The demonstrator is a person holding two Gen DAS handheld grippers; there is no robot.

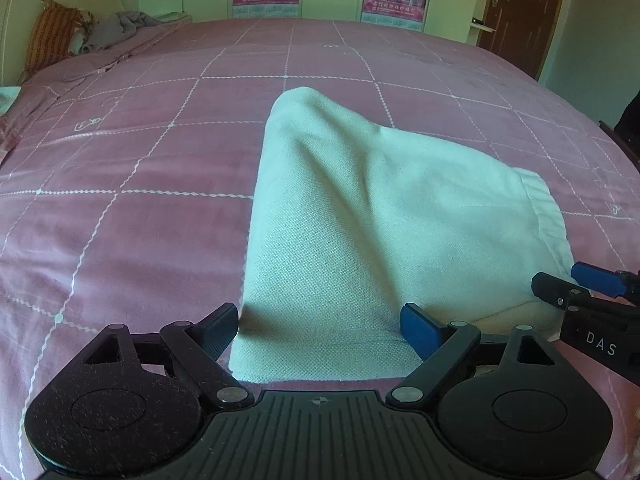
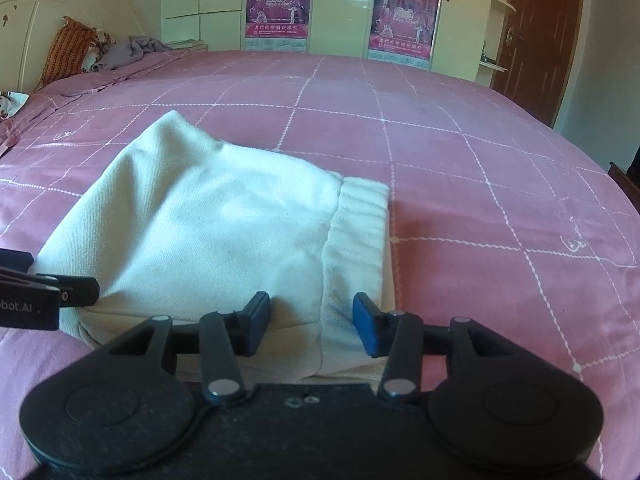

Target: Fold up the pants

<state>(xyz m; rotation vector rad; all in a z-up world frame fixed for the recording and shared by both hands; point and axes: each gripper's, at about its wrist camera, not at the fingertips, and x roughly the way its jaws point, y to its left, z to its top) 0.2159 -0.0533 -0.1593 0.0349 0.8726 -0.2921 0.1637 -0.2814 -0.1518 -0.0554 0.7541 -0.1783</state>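
White pants (image 1: 360,208) lie folded into a short stack on the pink checked bed cover (image 1: 140,160), humped up at the far left corner. Their ribbed waistband (image 2: 360,232) runs along the right side. My left gripper (image 1: 320,328) stands wide open over the near left edge of the pants, the pads clear of the cloth. My right gripper (image 2: 312,314) is partly open above the near right part, one finger on each side of the waistband seam, and the cloth lies flat beneath it. Each gripper shows in the other's view: the right gripper (image 1: 576,284) and the left gripper (image 2: 76,290).
An orange pillow (image 1: 52,36) and a crumpled grey blanket (image 1: 120,28) lie at the bed's far left. Pale wardrobes with two posters (image 2: 278,8) stand behind the bed, and a brown door (image 2: 536,32) is at the far right. Bare bed cover surrounds the pants.
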